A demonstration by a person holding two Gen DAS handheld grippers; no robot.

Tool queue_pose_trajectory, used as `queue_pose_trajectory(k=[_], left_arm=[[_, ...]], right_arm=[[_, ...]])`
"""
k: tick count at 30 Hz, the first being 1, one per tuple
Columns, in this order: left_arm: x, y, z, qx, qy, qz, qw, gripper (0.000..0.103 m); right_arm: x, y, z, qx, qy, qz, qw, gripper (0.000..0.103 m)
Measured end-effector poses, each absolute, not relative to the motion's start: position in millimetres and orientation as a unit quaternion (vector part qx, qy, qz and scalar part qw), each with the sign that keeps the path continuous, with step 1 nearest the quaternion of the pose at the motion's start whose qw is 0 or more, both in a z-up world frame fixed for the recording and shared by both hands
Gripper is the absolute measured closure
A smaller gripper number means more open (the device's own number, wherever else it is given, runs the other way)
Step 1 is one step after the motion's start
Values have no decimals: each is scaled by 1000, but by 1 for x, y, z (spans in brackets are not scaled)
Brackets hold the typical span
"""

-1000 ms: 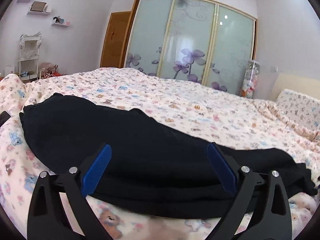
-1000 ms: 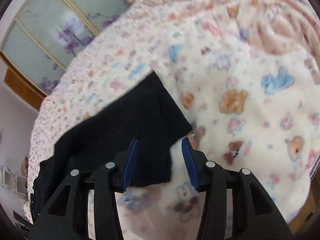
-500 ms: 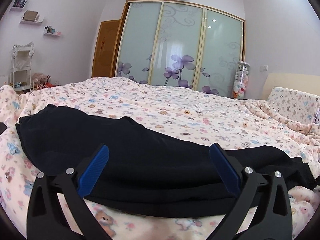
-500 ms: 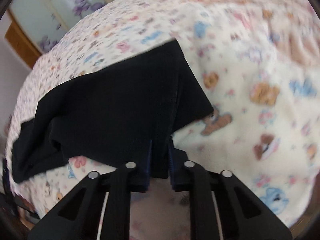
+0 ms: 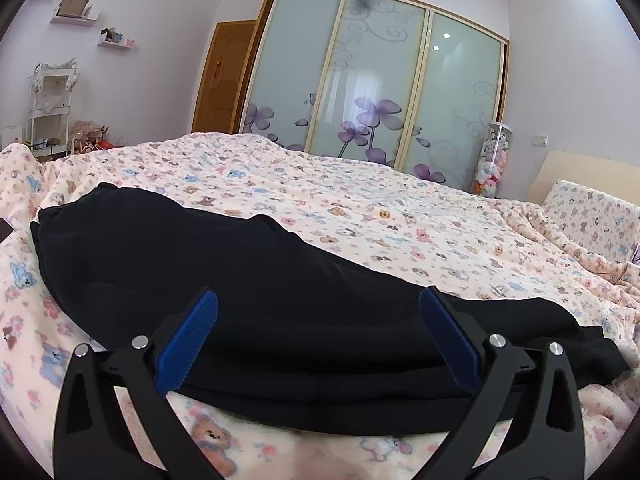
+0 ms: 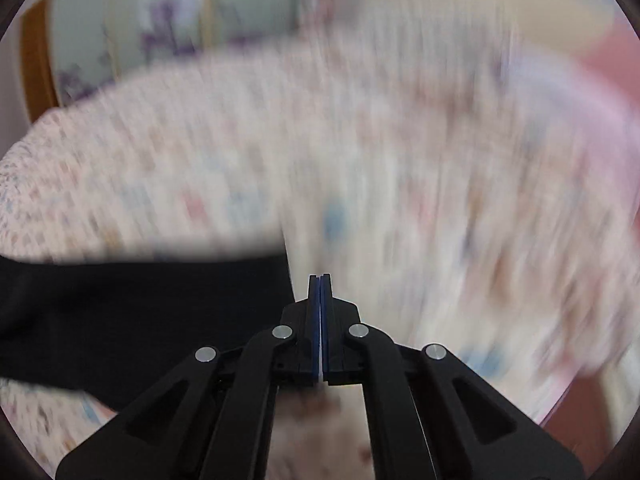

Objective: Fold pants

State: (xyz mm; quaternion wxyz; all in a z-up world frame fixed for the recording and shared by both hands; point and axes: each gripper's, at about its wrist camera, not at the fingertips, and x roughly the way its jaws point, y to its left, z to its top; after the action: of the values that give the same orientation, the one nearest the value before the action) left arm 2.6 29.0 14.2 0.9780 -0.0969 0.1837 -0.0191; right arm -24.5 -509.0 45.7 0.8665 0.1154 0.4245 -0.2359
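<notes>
1. Pants [image 5: 240, 280] lie stretched across the near part of the bed, black and already doubled lengthwise, on a pale blanket [image 5: 360, 208] printed with little bears.
2. From the left wrist we see the waist end rounded off at the left and the legs running away to the right, where the cloth ends in a few loose layers.
3. We hold the left claw [image 5: 318, 296] spread wide and low over the near edge of the pants, one blue pad on each side of the view and both against the black cloth as we see it (whether they touch it, we cannot tell).
4. Nothing is caught between those two pads.
5. Our right claw [image 6: 320, 278] has just been closing, and its blue pads now stand pressed together with only a hairline between them.
6. We see no black cloth in that hairline. The end of the pants [image 6: 140, 312] comes in as a dark band from the left and stops just beside the claw, so we cannot say that any fold is pinched lower down.
7. The right wrist view is heavily smeared, with the blanket [image 6: 400, 180] only a wash of cream and pink.
8. Beyond the bed stand a sliding wardrobe [image 5: 380, 80] with frosted, flowered doors, a wooden door [image 5: 224, 80] and a clear tube of plush toys [image 5: 494, 160].
</notes>
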Motion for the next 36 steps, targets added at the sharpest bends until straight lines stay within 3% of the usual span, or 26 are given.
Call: queue_pose_trajectory(k=[3, 4, 5, 7, 23, 24, 26, 27, 36], left_arm=[[2, 28, 14, -95, 182, -19, 979, 2], [2, 28, 14, -94, 182, -19, 979, 2], [3, 27, 14, -93, 183, -19, 979, 2], [4, 27, 13, -93, 185, -19, 978, 2], [10, 31, 8, -101, 206, -20, 973, 2], [10, 30, 7, -100, 207, -20, 973, 2], [10, 30, 7, -98, 208, -21, 973, 2], [10, 30, 7, -99, 208, -21, 973, 2], [15, 32, 3, -113, 222, -17, 968, 2]], right_arm=[[-53, -528, 18, 254, 414, -163, 859, 100], [-57, -535, 17, 299, 400, -137, 855, 91], [-57, -538, 17, 318, 396, -126, 852, 74], [-54, -542, 23, 340, 387, -107, 850, 56], [-8, -515, -4, 261, 446, -85, 852, 56], [-5, -508, -4, 230, 452, -85, 858, 58], [-2, -501, -7, 197, 463, -94, 859, 82], [-2, -502, -6, 204, 460, -87, 860, 86], [11, -484, 79, 60, 363, -150, 918, 87]])
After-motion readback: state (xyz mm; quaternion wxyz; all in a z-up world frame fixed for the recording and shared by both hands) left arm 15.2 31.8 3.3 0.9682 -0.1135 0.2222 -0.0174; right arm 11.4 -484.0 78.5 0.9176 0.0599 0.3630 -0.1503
